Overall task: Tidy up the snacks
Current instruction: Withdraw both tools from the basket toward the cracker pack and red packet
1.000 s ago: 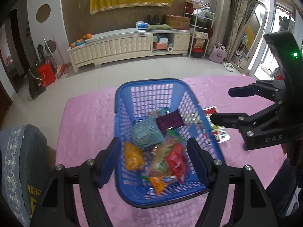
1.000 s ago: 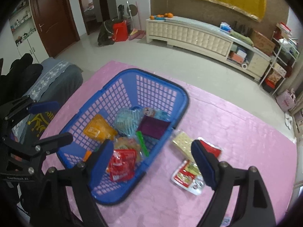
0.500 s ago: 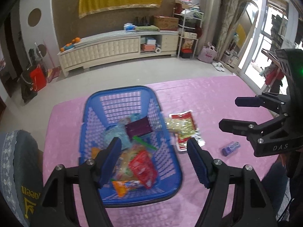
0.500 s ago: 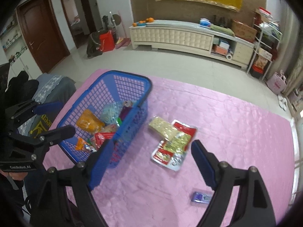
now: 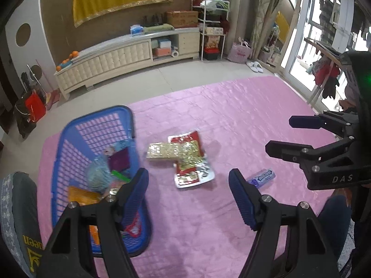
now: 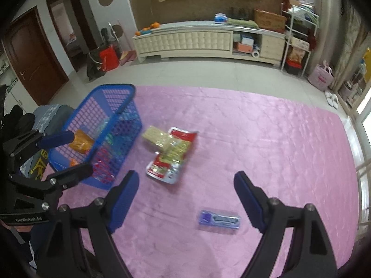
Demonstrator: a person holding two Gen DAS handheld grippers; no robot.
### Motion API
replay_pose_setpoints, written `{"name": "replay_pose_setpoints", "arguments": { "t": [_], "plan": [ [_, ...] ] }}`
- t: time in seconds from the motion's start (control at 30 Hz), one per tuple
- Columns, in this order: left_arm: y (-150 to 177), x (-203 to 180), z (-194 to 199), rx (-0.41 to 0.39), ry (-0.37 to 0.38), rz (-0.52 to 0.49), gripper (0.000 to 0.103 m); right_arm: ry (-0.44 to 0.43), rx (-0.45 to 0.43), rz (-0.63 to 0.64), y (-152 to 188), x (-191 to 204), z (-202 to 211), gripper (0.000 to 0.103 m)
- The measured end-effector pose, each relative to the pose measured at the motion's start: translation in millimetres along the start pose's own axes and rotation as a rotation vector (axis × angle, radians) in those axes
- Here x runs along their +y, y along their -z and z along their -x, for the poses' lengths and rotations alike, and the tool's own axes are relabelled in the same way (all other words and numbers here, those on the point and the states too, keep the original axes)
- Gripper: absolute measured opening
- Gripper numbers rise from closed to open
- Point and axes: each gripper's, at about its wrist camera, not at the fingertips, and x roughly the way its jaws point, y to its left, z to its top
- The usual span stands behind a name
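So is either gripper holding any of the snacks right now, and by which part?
Nothing is held. The left gripper and right gripper both stand with jaws open and empty above the pink cloth; the blue pack lies untouched.

We see blue mesh basket (image 5: 97, 139) at left on pink cloth, upright, holding several packets: orange one (image 6: 81, 141), purple one (image 5: 119, 162), pale blue netted one (image 5: 98, 179). Just right of basket, gold foil packet (image 5: 172, 150) lies flat across red-and-white packet (image 5: 192, 176). Small blue-purple pack (image 6: 219, 219) lies flat, well apart, nearer us.
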Motion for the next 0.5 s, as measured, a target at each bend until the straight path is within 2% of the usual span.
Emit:
{"name": "replay_pose_setpoints", "arguments": {
  "t": [0.23,0.5],
  "plan": [
    [-8,-26,-26,0.053,0.003,-0.013,0.074,-0.009,0.004,-0.032,17,-31,-9,0.087],
    [-12,-31,-62,0.114,-0.003,0.035,0.077,-0.014,0.033,-0.042,24,-49,-33,0.087]
  ]
}}
